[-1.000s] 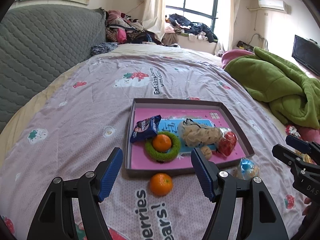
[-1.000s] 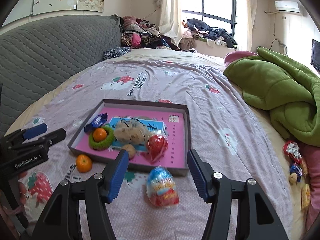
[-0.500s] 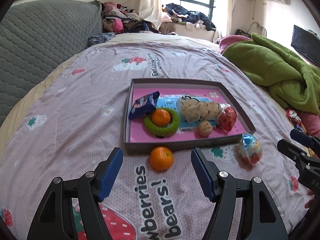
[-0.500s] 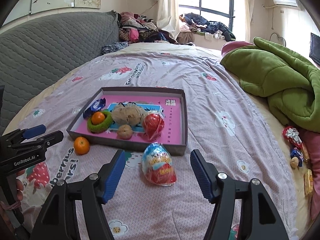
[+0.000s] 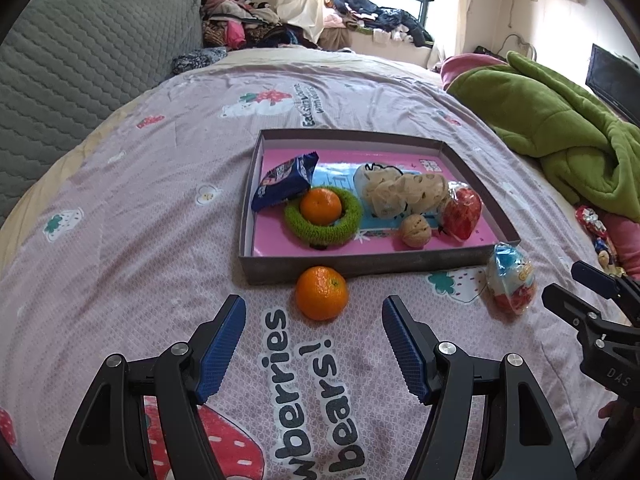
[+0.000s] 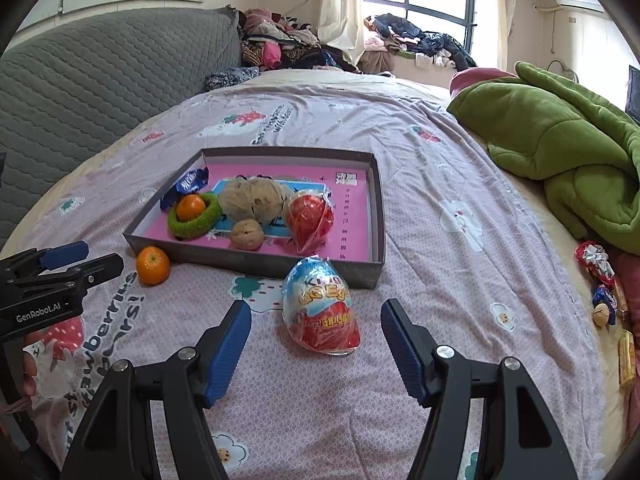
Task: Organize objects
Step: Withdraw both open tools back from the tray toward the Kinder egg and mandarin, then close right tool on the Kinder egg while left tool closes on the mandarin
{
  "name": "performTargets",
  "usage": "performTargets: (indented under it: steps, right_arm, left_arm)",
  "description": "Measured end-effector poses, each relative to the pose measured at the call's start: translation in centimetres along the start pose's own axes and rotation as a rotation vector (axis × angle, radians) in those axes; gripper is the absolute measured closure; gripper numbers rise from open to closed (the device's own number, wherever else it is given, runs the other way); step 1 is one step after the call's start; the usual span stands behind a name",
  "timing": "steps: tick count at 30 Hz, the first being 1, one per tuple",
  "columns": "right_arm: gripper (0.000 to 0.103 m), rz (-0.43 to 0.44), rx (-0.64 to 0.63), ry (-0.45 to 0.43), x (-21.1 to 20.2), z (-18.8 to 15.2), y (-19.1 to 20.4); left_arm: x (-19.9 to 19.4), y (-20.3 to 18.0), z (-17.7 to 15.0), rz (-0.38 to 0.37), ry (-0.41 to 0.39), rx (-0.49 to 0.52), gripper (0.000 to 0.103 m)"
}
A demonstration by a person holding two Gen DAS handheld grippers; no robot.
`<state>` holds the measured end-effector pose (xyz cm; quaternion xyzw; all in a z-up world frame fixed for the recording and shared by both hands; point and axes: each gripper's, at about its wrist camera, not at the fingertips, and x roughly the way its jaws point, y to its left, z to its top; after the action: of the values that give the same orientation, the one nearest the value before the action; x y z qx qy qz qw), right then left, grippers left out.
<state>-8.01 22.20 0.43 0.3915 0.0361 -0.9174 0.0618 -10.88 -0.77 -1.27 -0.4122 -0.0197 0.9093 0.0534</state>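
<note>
Both grippers sit farther back from the tray [image 5: 360, 266]: the loose orange [image 5: 321, 293] and, apparently, the wrapped egg [image 6: 320, 306] now lie ahead of the spread jaws.

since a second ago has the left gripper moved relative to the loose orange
Yes. The left gripper has pulled back toward the person: the loose orange and tray sit higher in its view, the orange now ahead of the open jaws.

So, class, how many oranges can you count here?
2: one orange inside the green ring in the tray; another orange on the bedspread before it. None seems hidden.
</note>
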Motion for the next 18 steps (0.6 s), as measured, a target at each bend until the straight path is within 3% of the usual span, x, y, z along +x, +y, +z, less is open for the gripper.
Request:
performTargets:
  steps: [18]
  right_arm:
    - [0.036,-0.002,-0.016,0.045,4.7,-0.8,-0.5]
  left_arm:
    - [4.4,0.2,0.0,0.018,0.057,-0.028,0.031]
